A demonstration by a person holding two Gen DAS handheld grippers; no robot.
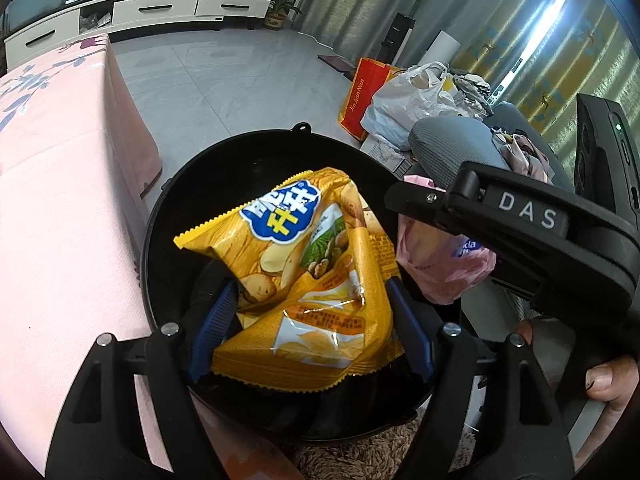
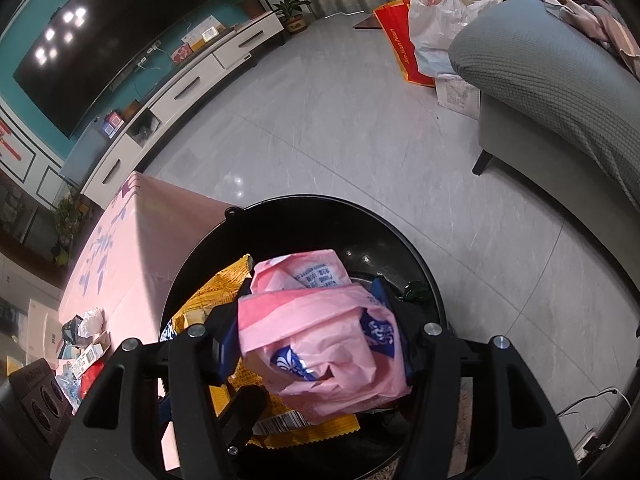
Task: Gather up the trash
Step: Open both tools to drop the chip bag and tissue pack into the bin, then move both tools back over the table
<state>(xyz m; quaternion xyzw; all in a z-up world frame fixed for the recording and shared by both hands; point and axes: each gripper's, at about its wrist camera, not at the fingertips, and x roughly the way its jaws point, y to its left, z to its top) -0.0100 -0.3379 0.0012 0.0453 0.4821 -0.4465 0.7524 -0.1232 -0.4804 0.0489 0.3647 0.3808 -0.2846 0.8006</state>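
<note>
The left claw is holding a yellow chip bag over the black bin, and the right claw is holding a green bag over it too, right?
Almost. The left claw does hold the yellow chip bag over the black bin, but the right claw holds a pink bag, not green. The right wrist view shows it.

We're looking through two fisheye lenses, and both bend the room hard: straight edges bow and the corners fall off into black vignette. Daylight pours in through the curtains [image 1: 552, 28] at upper right of the left wrist view, blowing out to white glare there. The tiled floor [image 2: 344, 120] carries a soft sheen, and the dark television screen [image 2: 100, 44] mirrors small bright ceiling lights. Focus holds crisp at centre; only the far edges smear. Shadows stay soft and shallow.
</note>
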